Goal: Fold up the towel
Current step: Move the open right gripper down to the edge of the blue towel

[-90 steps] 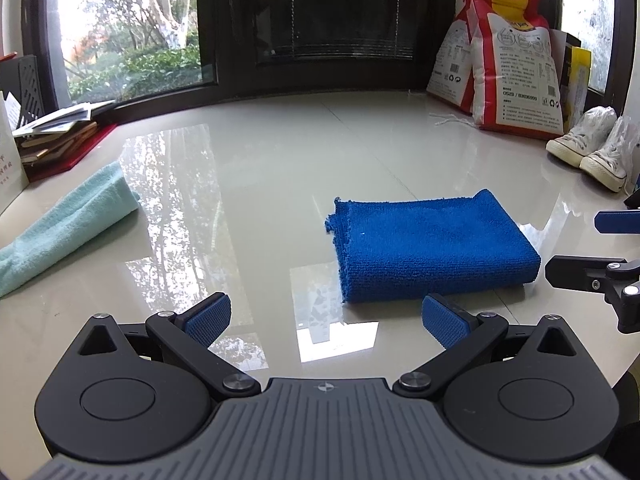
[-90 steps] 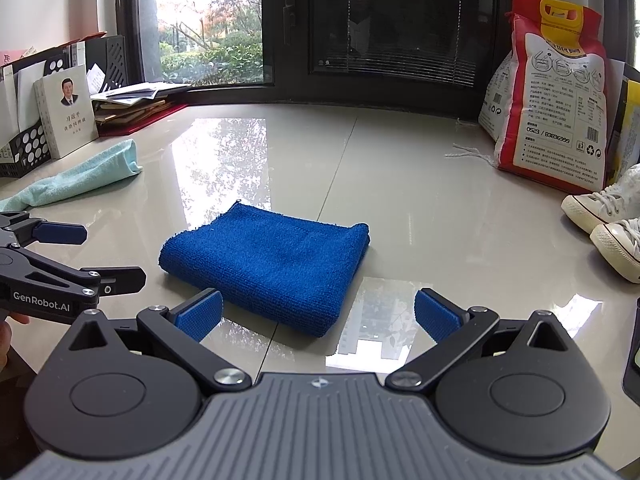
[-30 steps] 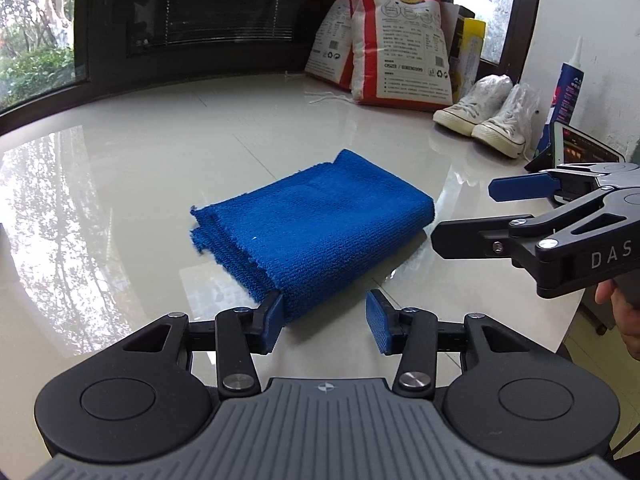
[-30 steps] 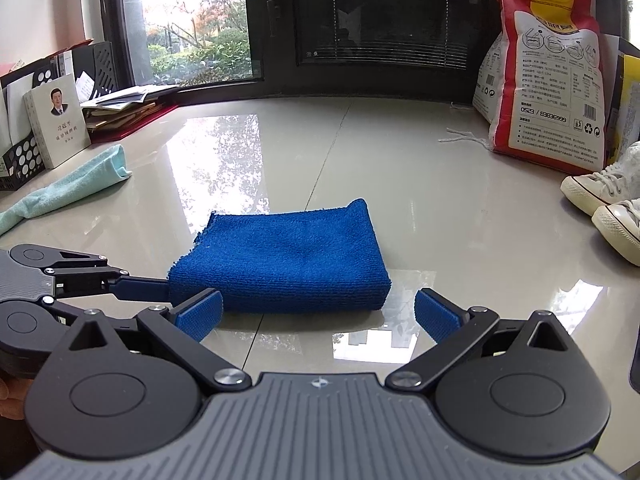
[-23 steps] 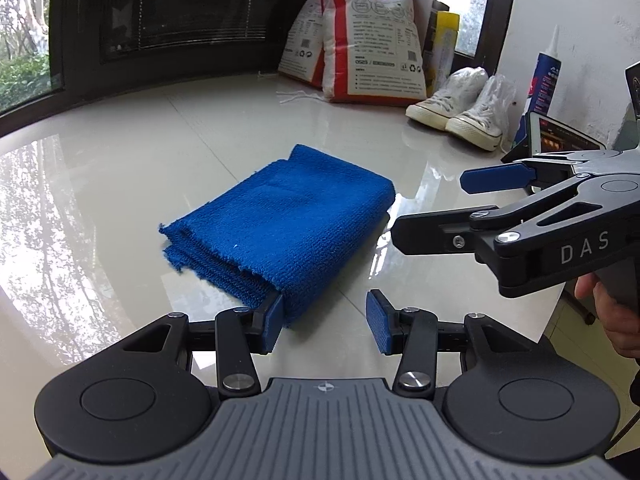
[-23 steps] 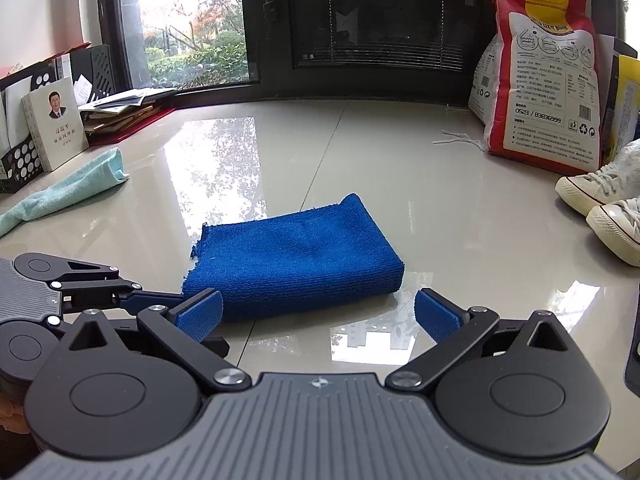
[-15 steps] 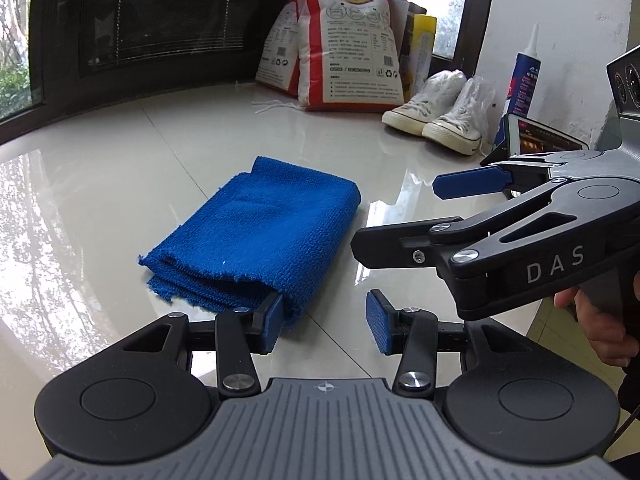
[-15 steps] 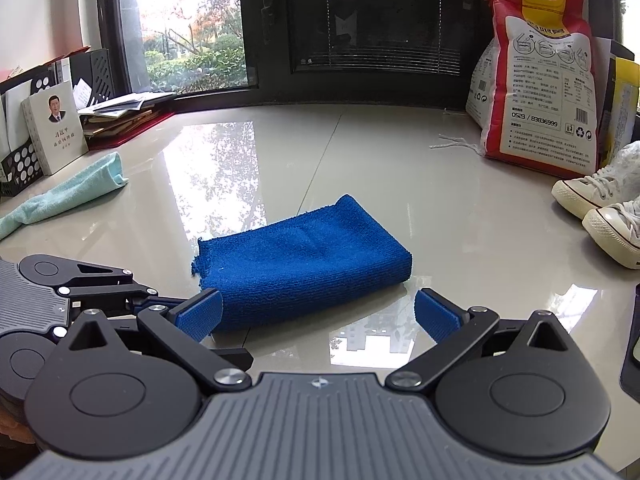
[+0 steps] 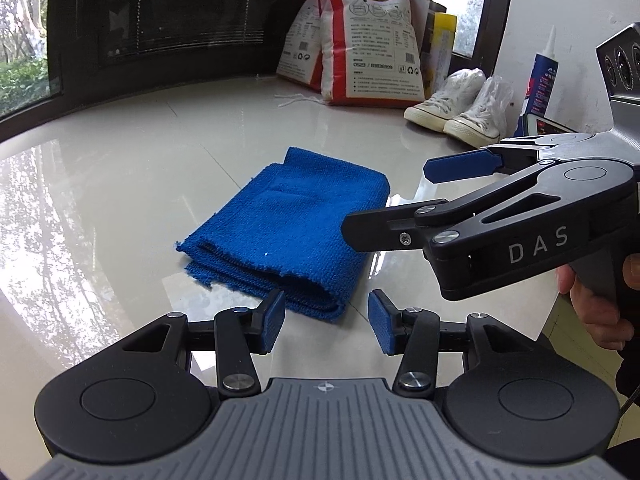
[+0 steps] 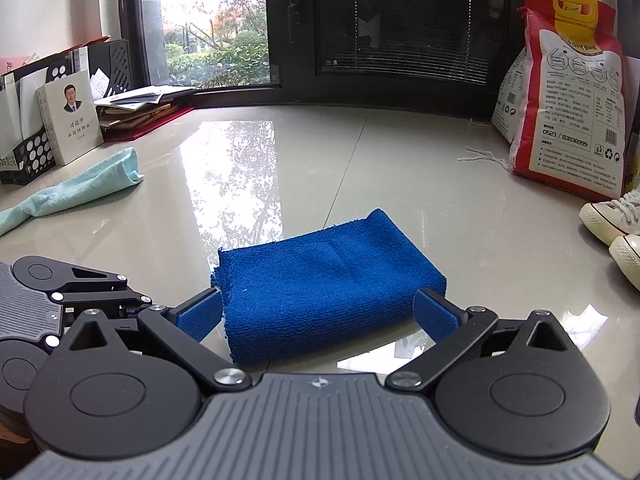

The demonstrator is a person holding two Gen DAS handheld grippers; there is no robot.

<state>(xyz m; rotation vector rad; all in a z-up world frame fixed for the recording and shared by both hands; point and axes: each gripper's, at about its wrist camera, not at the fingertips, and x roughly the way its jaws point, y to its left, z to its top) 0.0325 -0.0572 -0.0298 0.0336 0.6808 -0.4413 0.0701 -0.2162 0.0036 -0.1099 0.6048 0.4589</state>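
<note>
Towel (image 10: 320, 292) folded between spread right gripper (image 10: 318, 314), half-open left gripper (image 9: 326, 326) nearby; rice bag (image 10: 568, 92), sneakers (image 10: 612, 224) well beyond.

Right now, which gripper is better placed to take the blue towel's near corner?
Left. The left gripper frames the blue towel corner between open fingers; the right gripper spans its whole side.

White sneakers (image 10: 614, 226) cropped at right frame edge; mint cloth (image 10: 76, 190) cut off at left edge.
</note>
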